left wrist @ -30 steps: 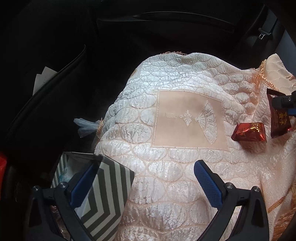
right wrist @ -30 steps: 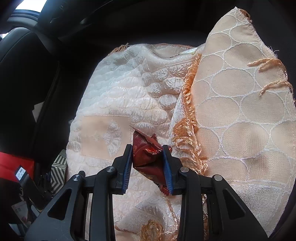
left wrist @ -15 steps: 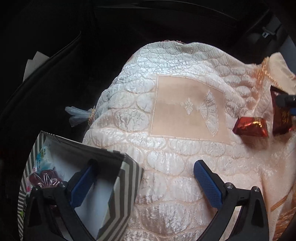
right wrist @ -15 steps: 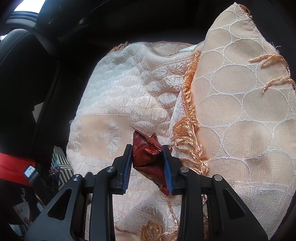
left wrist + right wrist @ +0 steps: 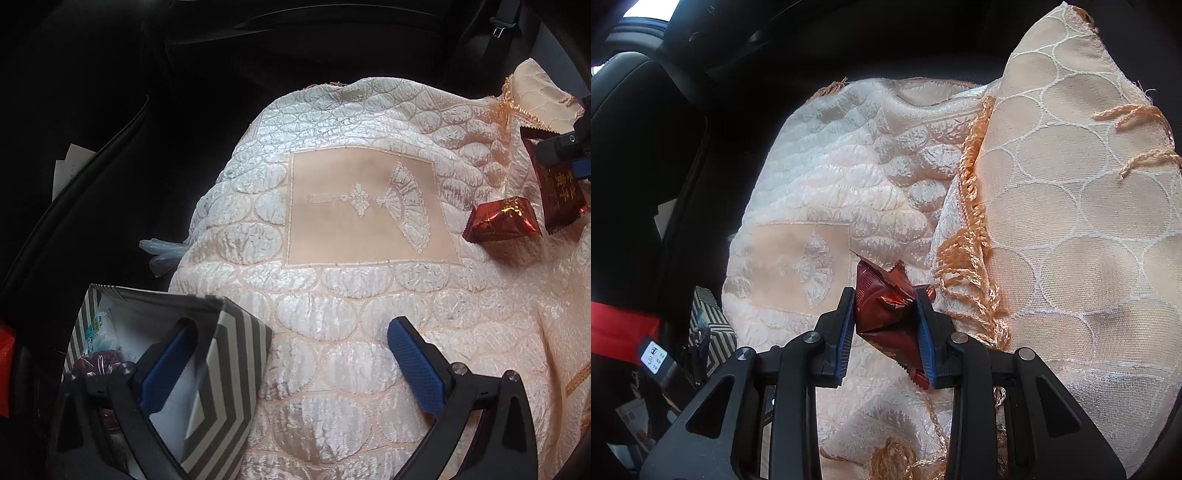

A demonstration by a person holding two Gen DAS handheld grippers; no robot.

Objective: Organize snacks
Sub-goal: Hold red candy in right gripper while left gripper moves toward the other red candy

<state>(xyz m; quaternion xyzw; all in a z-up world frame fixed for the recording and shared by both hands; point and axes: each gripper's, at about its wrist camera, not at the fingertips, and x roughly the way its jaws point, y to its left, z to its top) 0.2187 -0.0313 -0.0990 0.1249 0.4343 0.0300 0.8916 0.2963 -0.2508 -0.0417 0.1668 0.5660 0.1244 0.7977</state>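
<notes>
A dark red snack packet [image 5: 877, 280] is pinched between the blue pads of my right gripper [image 5: 885, 295], which is shut on it just above the cream quilted cloth [image 5: 831, 184]. The left wrist view shows that same packet [image 5: 563, 199] at the far right under the right gripper [image 5: 561, 153]. Just left of it, a second red foil packet [image 5: 502, 219] lies loose on the cloth. My left gripper [image 5: 291, 328] is open wide. Its left finger sits inside the grey-and-white chevron box [image 5: 225, 354] and its right finger hangs over the cloth.
The chevron box holds a purple-wrapped snack [image 5: 99, 360] and a pale blue packet [image 5: 94, 328]. The box [image 5: 711, 325] stands at the cloth's left edge beside dark car seats [image 5: 92, 92]. A fringed peach cloth fold [image 5: 1071, 221] rises on the right. A red strap [image 5: 620, 319] lies far left.
In the left wrist view the chevron box has come further into sight and shows its open inside, with the left finger now in it. The right gripper and its packet have not moved.
</notes>
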